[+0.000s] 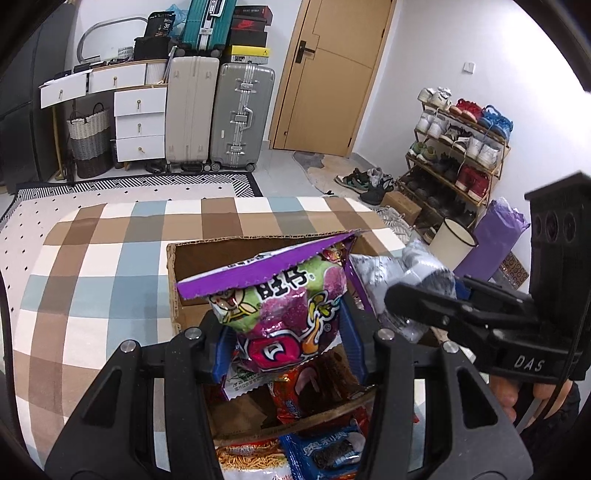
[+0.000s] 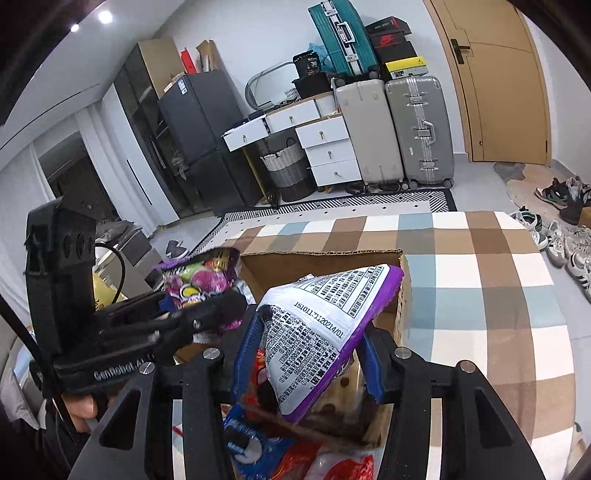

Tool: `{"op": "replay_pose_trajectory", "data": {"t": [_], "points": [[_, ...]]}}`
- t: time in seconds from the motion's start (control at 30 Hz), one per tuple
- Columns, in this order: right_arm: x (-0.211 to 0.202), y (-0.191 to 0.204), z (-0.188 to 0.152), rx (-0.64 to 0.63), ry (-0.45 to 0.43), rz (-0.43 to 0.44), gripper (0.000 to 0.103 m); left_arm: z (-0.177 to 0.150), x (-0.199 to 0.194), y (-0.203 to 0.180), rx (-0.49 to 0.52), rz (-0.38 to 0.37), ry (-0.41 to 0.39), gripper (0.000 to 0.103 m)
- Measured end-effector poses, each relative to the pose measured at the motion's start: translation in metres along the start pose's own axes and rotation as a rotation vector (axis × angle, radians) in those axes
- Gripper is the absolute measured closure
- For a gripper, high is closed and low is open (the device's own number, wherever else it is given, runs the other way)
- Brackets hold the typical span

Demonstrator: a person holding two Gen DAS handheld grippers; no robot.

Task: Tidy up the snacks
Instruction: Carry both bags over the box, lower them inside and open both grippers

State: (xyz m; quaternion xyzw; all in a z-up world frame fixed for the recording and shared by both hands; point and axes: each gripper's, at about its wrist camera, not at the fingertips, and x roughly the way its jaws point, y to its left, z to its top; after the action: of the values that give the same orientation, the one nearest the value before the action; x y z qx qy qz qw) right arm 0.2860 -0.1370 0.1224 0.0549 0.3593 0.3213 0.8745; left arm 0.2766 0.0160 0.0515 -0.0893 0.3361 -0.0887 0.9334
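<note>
Left wrist view: your left gripper [image 1: 284, 332] fingers clamp purple candy bag [image 1: 280, 314] above cardboard box [image 1: 173, 273], at 12 o'clock on checked desk [image 1: 92, 258]. Right gripper [image 2: 306, 354] fingers pinch white-backed bag [image 2: 325, 325]. Step: carrying both to box. Next: lower inside, release.

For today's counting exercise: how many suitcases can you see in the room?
3: the beige suitcase and grey suitcase stand side by side on the floor; the teal suitcase lies stacked above them. Others may be hidden.

A purple-and-green snack bag [image 1: 284, 314] hangs over the brown cardboard box [image 1: 207, 258]; beside the box, a white bag with purple edging [image 2: 325, 332]. Under it, a brown, blue and white checked tablecloth [image 1: 92, 266].
</note>
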Motion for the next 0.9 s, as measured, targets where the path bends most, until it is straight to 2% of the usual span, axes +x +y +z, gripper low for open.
{"op": "replay_pose_trajectory", "data": {"t": [0.47,0.9], "points": [[0.038,-0.016,0.007,-0.005,0.043,-0.026,0.054,-0.008,0.038,0.001,0.022,0.04,0.047,0.057],[0.046,-0.025,0.007,0.008,0.042,-0.035,0.054,-0.007,0.047,0.005,0.016,0.057,0.033,0.057]]}}
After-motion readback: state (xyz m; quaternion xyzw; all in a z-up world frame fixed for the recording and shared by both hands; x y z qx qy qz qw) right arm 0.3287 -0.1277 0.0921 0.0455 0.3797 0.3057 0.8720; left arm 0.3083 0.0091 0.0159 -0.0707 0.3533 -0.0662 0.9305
